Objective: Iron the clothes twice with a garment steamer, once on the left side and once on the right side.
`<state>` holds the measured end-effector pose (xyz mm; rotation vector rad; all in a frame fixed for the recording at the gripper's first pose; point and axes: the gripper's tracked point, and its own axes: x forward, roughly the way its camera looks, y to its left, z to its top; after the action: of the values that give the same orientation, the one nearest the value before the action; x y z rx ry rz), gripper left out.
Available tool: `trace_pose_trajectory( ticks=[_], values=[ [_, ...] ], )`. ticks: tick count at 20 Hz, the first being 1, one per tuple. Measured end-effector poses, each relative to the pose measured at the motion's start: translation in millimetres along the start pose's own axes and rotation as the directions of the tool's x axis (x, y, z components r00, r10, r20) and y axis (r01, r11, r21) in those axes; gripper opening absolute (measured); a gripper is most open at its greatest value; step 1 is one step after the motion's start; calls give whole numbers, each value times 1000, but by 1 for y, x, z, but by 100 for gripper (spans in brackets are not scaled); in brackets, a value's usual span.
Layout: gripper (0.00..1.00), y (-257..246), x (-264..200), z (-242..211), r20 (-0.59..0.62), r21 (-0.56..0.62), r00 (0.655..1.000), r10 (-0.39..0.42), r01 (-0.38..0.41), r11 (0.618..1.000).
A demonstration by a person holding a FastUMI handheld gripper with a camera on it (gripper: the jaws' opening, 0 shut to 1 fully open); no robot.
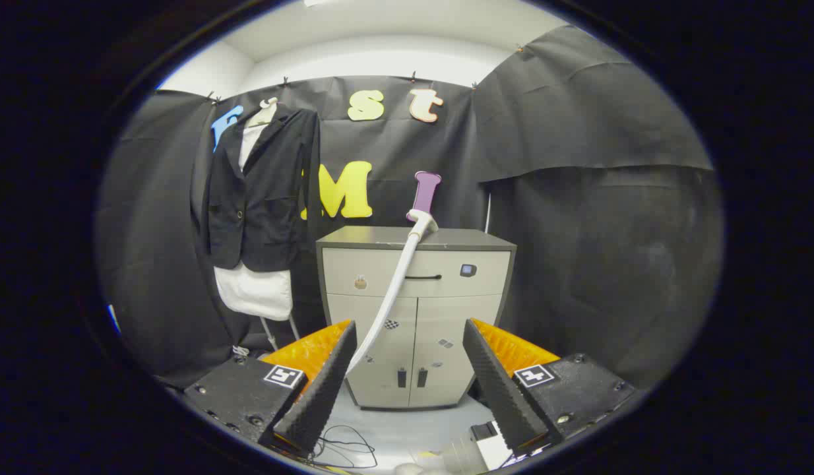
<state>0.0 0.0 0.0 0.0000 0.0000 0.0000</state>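
**Count of Things in the Booth**

One gripper [407,389], its two fingers [321,389] spread apart with nothing between them. One dark jacket [262,191] hangs over one white garment [255,290] on one hanger [267,105], held up by one stand whose legs [278,330] show below the hem. One cabinet [413,310] stands beyond the fingers, with one drawer [380,272] and two doors [440,349]; the drawer carries one dark handle [423,277]. One garment steamer [425,198] sits on the cabinet top, with one pale hose [394,290] running down from it. One thin dark cable [344,448] lies looped on the floor [407,422]. Small stickers dot the cabinet front; their number cannot be told for sure.
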Motion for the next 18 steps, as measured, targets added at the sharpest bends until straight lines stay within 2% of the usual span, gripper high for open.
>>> trace_pose_trajectory(
  ticks=[18],
  values=[
    [100, -8, 10, 12, 4, 10, 999, -45, 45, 999]
  ],
)
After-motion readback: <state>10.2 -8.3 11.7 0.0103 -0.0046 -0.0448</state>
